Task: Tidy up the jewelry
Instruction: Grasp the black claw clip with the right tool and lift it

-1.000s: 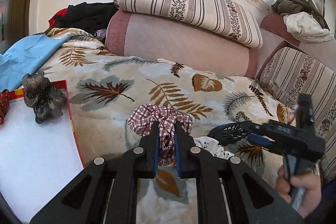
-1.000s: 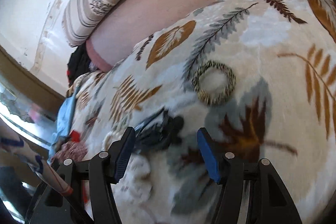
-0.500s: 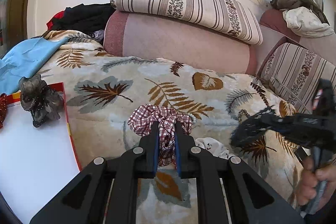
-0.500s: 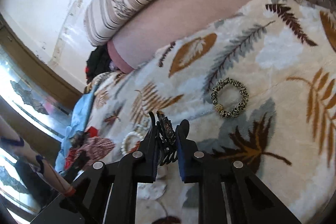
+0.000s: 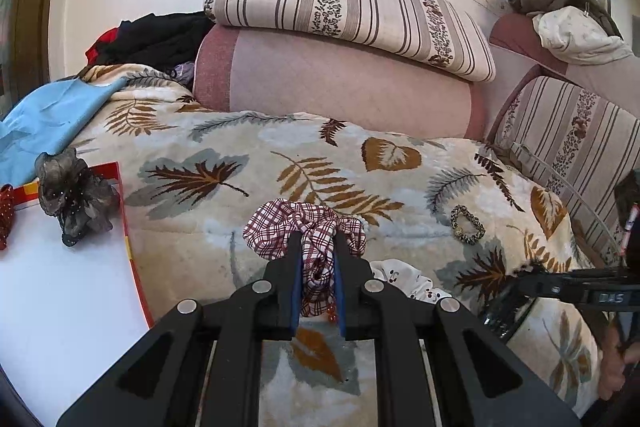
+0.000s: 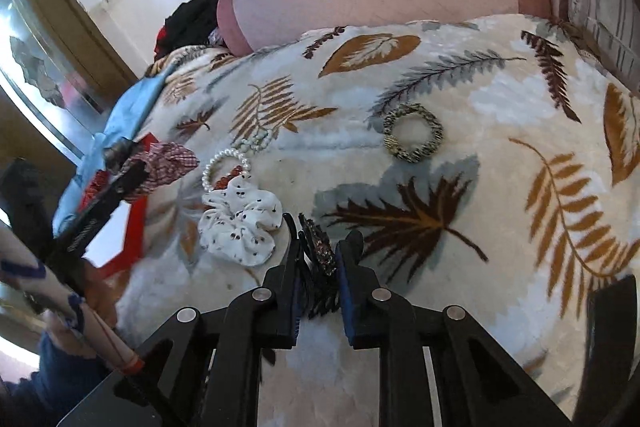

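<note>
Leaf-print blanket (image 5: 224, 247) on sofa. Right gripper (image 6: 318, 259), wide open a second ago, now clamped on black hair clip (image 6: 318, 255), lifted clear. Left gripper (image 5: 316, 259) clamps plaid scrunchie (image 5: 304, 227). Both ready for white tray (image 5: 60, 307).

Blanket (image 5: 248, 235): cream plush — brown, rust and grey-blue leaf print.
Held scrunchie (image 5: 308, 227): maroon-and-white checked fabric.
Second scrunchie (image 6: 240, 227): white fabric, small black dots.
Hair ring (image 6: 413, 138): black-and-tan zebra stripe.
Hair claw (image 6: 320, 251): black — speckled, glittery face.
Cushion (image 5: 348, 7): beige with brown stripes and floral bands.
Board (image 5: 60, 307): white, red-edged.
</note>
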A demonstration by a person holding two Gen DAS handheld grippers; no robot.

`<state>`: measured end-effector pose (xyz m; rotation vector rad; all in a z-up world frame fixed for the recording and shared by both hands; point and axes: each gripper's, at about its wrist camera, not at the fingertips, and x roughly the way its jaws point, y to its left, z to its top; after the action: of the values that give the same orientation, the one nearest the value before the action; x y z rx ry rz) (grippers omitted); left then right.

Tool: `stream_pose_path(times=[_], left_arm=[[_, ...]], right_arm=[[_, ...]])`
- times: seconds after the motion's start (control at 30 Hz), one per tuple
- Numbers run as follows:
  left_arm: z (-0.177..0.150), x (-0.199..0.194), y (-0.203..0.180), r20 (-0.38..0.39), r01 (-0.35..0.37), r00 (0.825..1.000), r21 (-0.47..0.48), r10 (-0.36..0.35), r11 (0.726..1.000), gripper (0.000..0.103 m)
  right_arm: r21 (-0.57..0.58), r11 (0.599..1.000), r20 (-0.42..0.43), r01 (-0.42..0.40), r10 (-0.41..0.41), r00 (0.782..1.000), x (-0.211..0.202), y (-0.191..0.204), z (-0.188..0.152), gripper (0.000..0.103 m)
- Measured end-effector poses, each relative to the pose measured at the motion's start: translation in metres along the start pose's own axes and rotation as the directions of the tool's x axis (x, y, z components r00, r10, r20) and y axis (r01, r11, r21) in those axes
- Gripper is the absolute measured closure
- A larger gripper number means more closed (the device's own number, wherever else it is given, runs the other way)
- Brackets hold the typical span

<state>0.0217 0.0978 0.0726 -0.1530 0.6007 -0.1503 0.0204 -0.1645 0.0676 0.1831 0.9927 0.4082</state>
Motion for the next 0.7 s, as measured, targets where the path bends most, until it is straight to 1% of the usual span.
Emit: stream_pose_path(times=[0.03, 0.07, 0.1, 0.13, 0.17, 0.23, 0.27, 0.3, 0.33, 0.37, 0.43, 0.53, 0.63, 0.7], left_arm=[[0.0, 0.0, 0.0, 0.0, -0.002, 1.0, 0.0, 0.002, 1.0, 0.09], [0.0, -0.001, 0.001, 0.001, -0.003, 1.0, -0.001, 0.003, 1.0, 0.09], [0.0, -0.001, 0.002, 0.0, -0.003, 1.0, -0.002, 0.003, 1.0, 0.09], [0.001, -0.001, 0.002, 0.001, -0.004, 1.0, -0.004, 0.004, 1.0, 0.09], [0.0, -0.002, 0.003, 0.002, -0.005, 1.0, -0.006, 0.005, 1.0, 0.09], [0.001, -0.004, 0.004, 0.003, -0.002, 1.0, -0.009, 0.002, 1.0, 0.09], [0.002, -0.004, 0.004, 0.005, 0.0, 1.0, -0.011, 0.0, 1.0, 0.09], [0.002, -0.005, 0.005, 0.008, 0.001, 1.0, -0.014, -0.001, 1.0, 0.09], [0.003, -0.006, 0.006, 0.008, 0.004, 1.0, -0.017, -0.004, 1.0, 0.09], [0.003, -0.005, 0.006, 0.008, 0.006, 1.0, -0.019, -0.005, 1.0, 0.09], [0.003, -0.005, 0.005, 0.007, 0.007, 1.0, -0.024, -0.007, 1.0, 0.09], [0.003, -0.006, 0.006, 0.007, 0.005, 1.0, -0.022, -0.005, 1.0, 0.089], [0.004, -0.005, 0.006, 0.008, 0.003, 1.0, -0.025, -0.003, 1.0, 0.089], [0.004, -0.005, 0.006, 0.005, -0.001, 1.0, -0.027, 0.001, 1.0, 0.089]], right_arm=[[-0.008, 1.0, 0.016, 0.017, -0.017, 1.0, 0.005, 0.004, 0.001, 0.081], [-0.01, 1.0, 0.032, 0.028, -0.027, 0.999, 0.007, 0.008, 0.005, 0.07], [-0.009, 0.999, 0.066, 0.039, -0.039, 0.997, 0.009, 0.011, 0.006, 0.063], [-0.001, 0.999, 0.096, 0.045, -0.045, 0.994, 0.01, 0.012, 0.008, 0.052], [0.013, 0.999, 0.114, 0.04, -0.041, 0.993, 0.008, 0.012, 0.01, 0.049], [0.046, 0.999, 0.141, 0.004, -0.011, 0.99, 0.001, 0.009, 0.013, 0.047], [0.061, 0.998, 0.157, 0.002, -0.012, 0.987, -0.004, 0.006, 0.013, 0.042], [0.076, 0.997, 0.167, 0.014, -0.027, 0.986, -0.008, 0.002, 0.012, 0.039], [0.103, 0.994, 0.169, 0.026, -0.043, 0.985, -0.01, -0.004, 0.011, 0.037], [0.127, 0.992, 0.164, 0.021, -0.042, 0.986, -0.011, -0.009, 0.011, 0.037], [0.2, 0.98, 0.112, -0.012, -0.011, 0.994, -0.004, -0.024, 0.007, 0.037], [0.29, 0.956, 0.066, -0.03, 0.011, 0.998, 0.006, -0.038, 0.0, 0.037], [0.34, 0.94, 0.023, -0.008, 0.0, 1.0, 0.013, -0.045, -0.004, 0.037], [0.336, 0.942, 0.012, 0.018, -0.023, 1.0, 0.014, -0.045, -0.005, 0.037]])
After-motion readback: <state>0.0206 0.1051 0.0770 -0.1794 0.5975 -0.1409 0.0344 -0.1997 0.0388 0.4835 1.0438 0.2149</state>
